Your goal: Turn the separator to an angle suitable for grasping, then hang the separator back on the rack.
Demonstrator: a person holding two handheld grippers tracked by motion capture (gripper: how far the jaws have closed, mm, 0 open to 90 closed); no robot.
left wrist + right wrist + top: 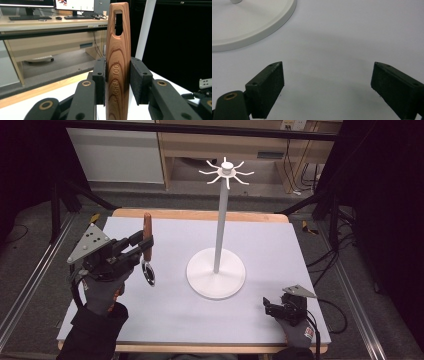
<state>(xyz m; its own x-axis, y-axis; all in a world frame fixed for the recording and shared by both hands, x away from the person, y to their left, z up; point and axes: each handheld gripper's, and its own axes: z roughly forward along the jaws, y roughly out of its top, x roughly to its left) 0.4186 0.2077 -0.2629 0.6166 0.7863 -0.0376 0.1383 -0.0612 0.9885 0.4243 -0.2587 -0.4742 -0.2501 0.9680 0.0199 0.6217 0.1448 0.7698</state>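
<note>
The held item is a kitchen utensil (pixel 147 251) with a wooden handle (pixel 118 62) and a metal working end (pixel 149 274). The handle is reddish-brown with pronounced darker grain bands. It is flat-faced and slender, widening slightly toward its upper end, where an elongated slot passes through it. The words "KITCHEN TOOL" are pressed into the face, running lengthwise along the handle. The metal end is a small shiny ring-like head; its exact form is too small to tell in the high view.

The left gripper (pixel 142 245) is clamped on the handle. In the left gripper view, both black pads (pixel 140 80) press against the two narrow sides of the wood at roughly mid-length, with the lettered face turned toward the gripper's camera.

Orientation: the long axis of the utensil stands close to vertical, crosswise to the line of the jaws. The slotted end of the handle points upward, above the pads. The metal head points downward, below the pads, and hangs over the table surface (pixel 165 320); whether it touches the surface cannot be told from the high view.

Beyond the left gripper's jaws, and off to their right side in the high view, stands a white hook stand (pixel 218 265) with a round base, a thin upright pole and a crown of radiating hooks at the top.

The right gripper (pixel 272 307) rests low at the table surface near the front edge, well apart from the utensil. Its jaws stand wide apart with nothing between them. The rim of the stand base (pixel 274 22) lies just ahead of them.
</note>
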